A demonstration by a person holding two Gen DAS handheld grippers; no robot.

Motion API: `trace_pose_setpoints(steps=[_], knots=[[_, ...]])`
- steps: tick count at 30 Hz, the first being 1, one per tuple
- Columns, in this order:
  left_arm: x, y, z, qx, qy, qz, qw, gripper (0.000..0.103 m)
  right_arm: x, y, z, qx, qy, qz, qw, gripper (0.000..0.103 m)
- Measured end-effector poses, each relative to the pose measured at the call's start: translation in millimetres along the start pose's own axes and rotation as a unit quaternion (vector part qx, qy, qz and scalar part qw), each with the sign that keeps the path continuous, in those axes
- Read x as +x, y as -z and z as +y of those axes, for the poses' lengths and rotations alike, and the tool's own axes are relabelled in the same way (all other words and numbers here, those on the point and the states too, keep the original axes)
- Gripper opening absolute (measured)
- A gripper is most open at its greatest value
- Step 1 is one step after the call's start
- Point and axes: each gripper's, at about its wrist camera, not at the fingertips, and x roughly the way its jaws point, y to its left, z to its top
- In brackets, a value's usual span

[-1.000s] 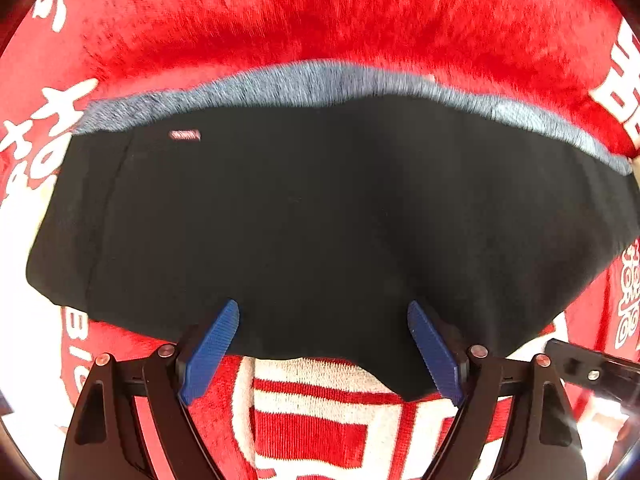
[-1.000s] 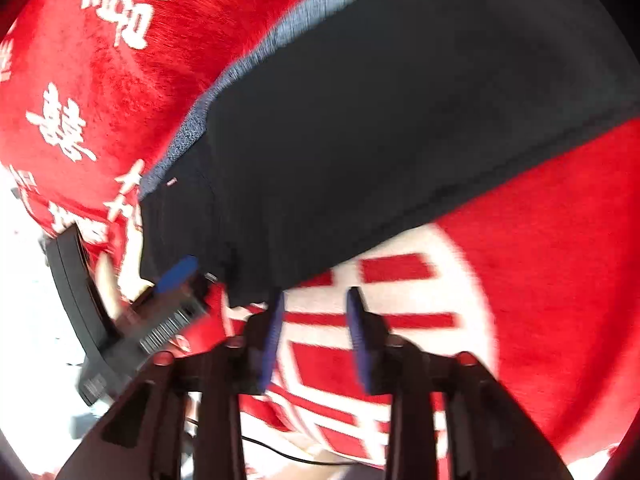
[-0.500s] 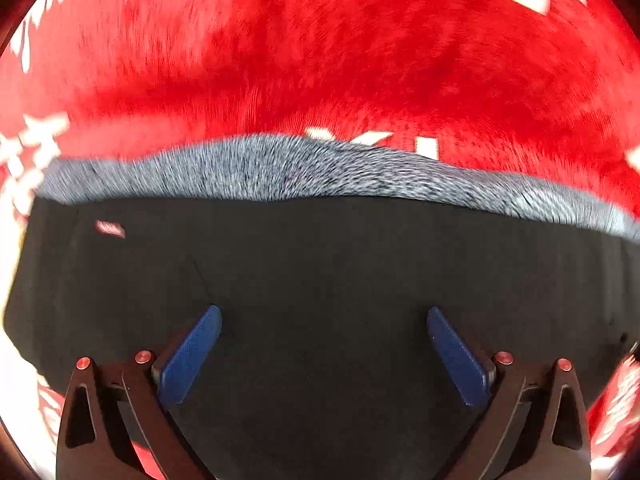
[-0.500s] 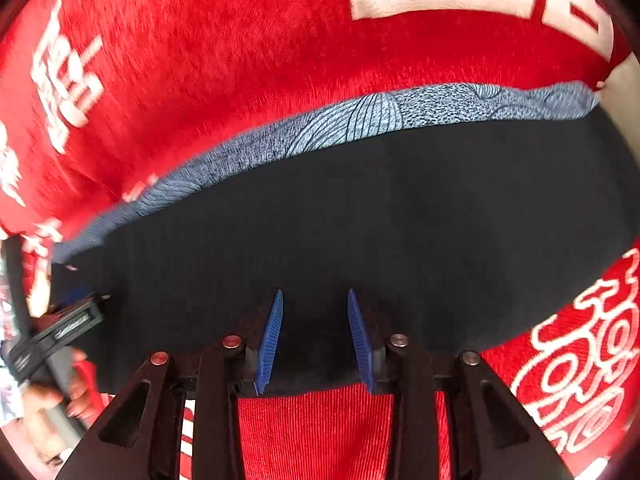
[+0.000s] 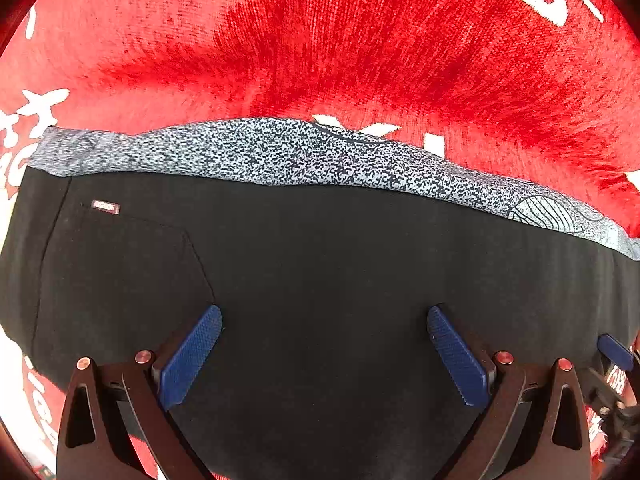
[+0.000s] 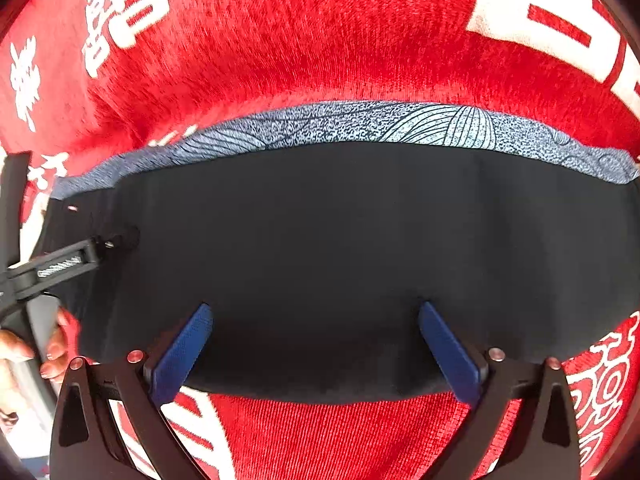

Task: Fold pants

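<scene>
Since the earlier frames the black pants have come to lie flat and folded on the red blanket, where a second ago their near edge hung loose over the white lettering, and the right gripper has just been opening from a narrow gap to its full spread. The blanket (plush, with white characters toward its edges) carries everything. The pants lie across its middle as a long dark band, with a grey-blue patterned layer showing along their far edge and a small pale label near their left end. The left gripper hangs over the pants, jaws wide apart, gripping nothing. The right gripper's blue pads straddle the near edge of the pants, pressing on nothing. A hand holds the left gripper's handle at the blanket's left edge.
</scene>
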Motion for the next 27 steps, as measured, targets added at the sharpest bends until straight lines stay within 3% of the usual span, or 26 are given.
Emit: trace_pose_setpoints(steps=[3,7,8,10,12,13,16,19,21,24,27], knots=[[-13,-2,-15,0.018,-0.02,0.006,0.9996,0.103,-16,4,-18,0.044,-0.044,-0.007,0.998,0.103],[-41,3,-50,0.063,-0.018,-0.018,0.9977,0.103,-44,16,-54,0.11,-0.082,-0.034,0.99,0.102],[-47,5,-58,0.069,-0.015,-0.022,0.9972,0.103,-51,20,-68,0.132,-0.088,-0.039,0.987,0.096],[-56,11,-82,0.082,-0.003,-0.026,0.9963,0.103,-62,25,-93,0.173,-0.092,-0.05,0.979,0.068],[-58,16,-102,0.09,0.007,-0.027,0.9956,0.103,-67,27,-122,0.215,-0.067,-0.055,0.973,0.03],[-57,20,-118,0.1,0.011,-0.029,0.9945,0.103,-69,28,-138,0.235,-0.048,-0.059,0.969,0.026],[-48,26,-149,0.123,0.006,-0.031,0.9919,0.103,-77,28,-188,0.273,0.026,-0.073,0.959,0.025],[-31,35,-168,0.136,0.004,-0.015,0.9906,0.103,-66,21,-226,0.252,0.074,-0.064,0.963,0.019],[-14,39,-168,0.137,-0.01,0.0,0.9905,0.103,-63,19,-235,0.246,0.049,-0.067,0.966,0.02],[-14,40,-163,0.129,-0.004,-0.012,0.9916,0.103,-76,22,-232,0.254,0.008,-0.071,0.965,0.025],[-14,38,-163,0.131,-0.011,-0.009,0.9913,0.103,-78,41,-222,0.286,-0.072,-0.081,0.952,0.038]])
